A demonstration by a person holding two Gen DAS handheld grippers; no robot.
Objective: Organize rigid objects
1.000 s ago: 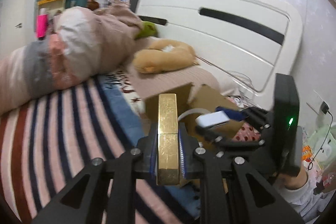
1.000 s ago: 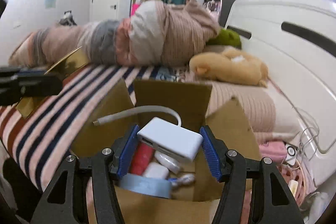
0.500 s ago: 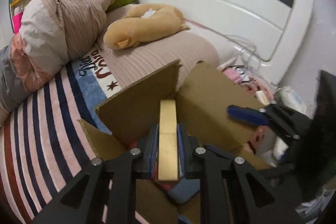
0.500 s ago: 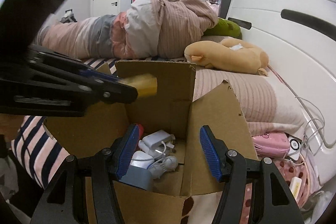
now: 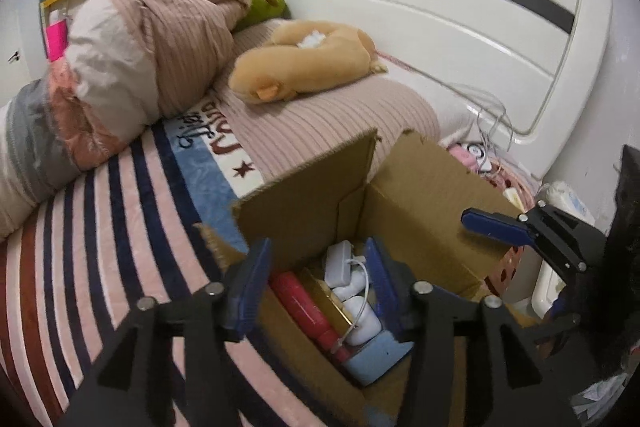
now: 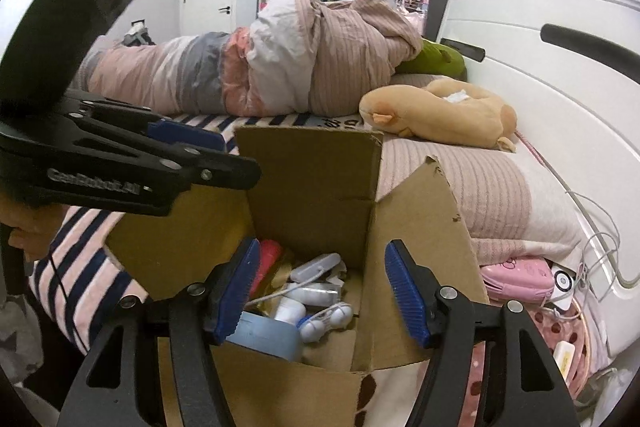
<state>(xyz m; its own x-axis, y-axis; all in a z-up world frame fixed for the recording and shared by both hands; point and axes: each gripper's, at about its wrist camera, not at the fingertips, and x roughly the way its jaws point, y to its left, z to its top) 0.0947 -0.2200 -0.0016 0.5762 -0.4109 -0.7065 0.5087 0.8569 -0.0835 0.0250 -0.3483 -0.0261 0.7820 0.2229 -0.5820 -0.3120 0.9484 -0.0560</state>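
Both pairs of jaws are opening, and nothing is pressed between either pair. The left gripper [image 5: 316,281] hangs over the open cardboard box [image 5: 432,195] with its blue pads apart, and through the gap the box's contents show below. The right gripper [image 6: 320,287] stands just at the box's near edge, its pads also parted and empty.

Inside the box lie the task's things: a red tube [image 5: 304,301] along the left side, a gold bar-shaped box [image 5: 326,297] beside it, a white adapter with its cable [image 5: 340,263], small white cases [image 6: 320,319] and a blue roll [image 6: 268,339] nearest the camera. The gold piece rests loose among the others, touching the red tube.

This looks like the release step of a drop-off; both hands appear to have let their items into the box. The next move calls for lifting each gripper clear of the cardboard flaps without snagging the cable, then looking for any rigid thing left outside.

Beyond the box the striped bedspread [image 5: 80,247] runs left, a tan plush toy [image 5: 304,67] lies on the pillow, a rolled duvet [image 6: 280,67] sits further back, and the white headboard [image 5: 460,7] closes the scene.
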